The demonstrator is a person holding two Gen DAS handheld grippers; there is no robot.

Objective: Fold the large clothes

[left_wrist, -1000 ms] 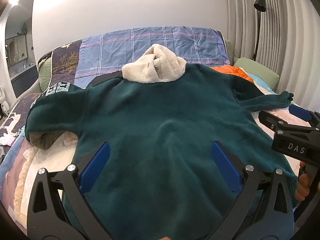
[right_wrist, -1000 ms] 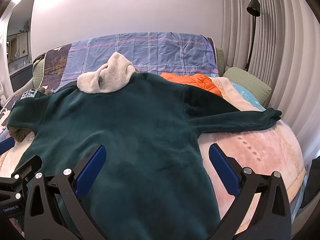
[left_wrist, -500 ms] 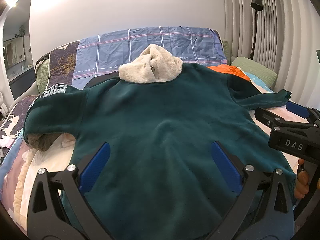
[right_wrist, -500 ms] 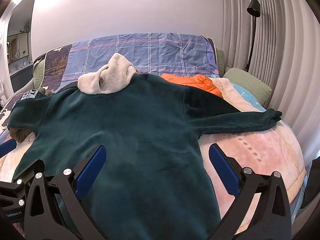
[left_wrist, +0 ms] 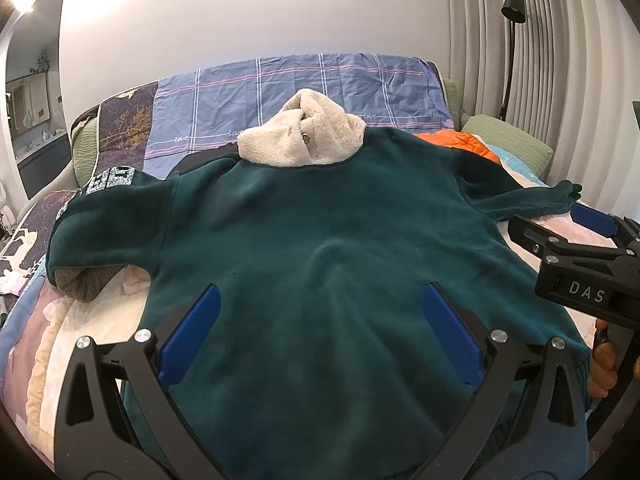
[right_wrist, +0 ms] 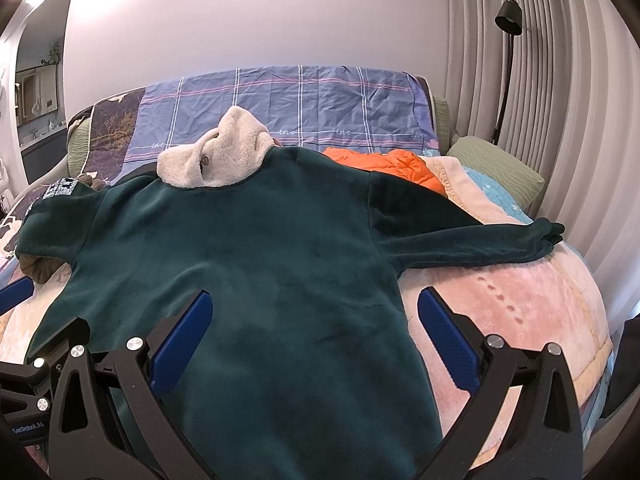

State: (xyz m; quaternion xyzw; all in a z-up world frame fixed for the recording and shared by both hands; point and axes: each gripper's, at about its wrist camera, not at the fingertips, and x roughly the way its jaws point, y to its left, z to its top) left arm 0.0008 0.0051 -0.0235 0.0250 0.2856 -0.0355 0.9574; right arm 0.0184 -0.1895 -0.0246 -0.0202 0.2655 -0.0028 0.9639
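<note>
A dark green hoodie (left_wrist: 320, 240) is seen spread flat on the bed (right_wrist: 520, 312), back side up, with its cream fleece hood (left_wrist: 300, 136) lying at the far end, straight ahead of both grippers. The left gripper (left_wrist: 320, 336) is held above the lower body of the hoodie, its blue-padded fingers (left_wrist: 188, 336) set wide apart with nothing between them but the fabric below; contact with the cloth cannot be told. The right gripper (right_wrist: 316, 336) is likewise held with its fingers (right_wrist: 448, 344) spread wide, the left one over the hoodie's hem region, the right one over the pink blanket (right_wrist: 500, 300) just beside the garment's edge.

One sleeve (right_wrist: 472, 240) is stretched out ahead and to the right of the right gripper, its cuff resting on the blanket. The other sleeve (left_wrist: 108, 216), marked with a white printed patch, is bent ahead and to the left of the left gripper, its open cuff turned toward the camera.

In the left wrist view the right gripper is visible at the right edge, with part of a hand (left_wrist: 604, 364) gripping its handle. An orange garment (right_wrist: 384, 164) is noted beyond the hoodie's far shoulder, and a blue checked sheet (right_wrist: 300, 108) is draped behind the hood. A black lamp (right_wrist: 506, 20) stands by the curtain.
</note>
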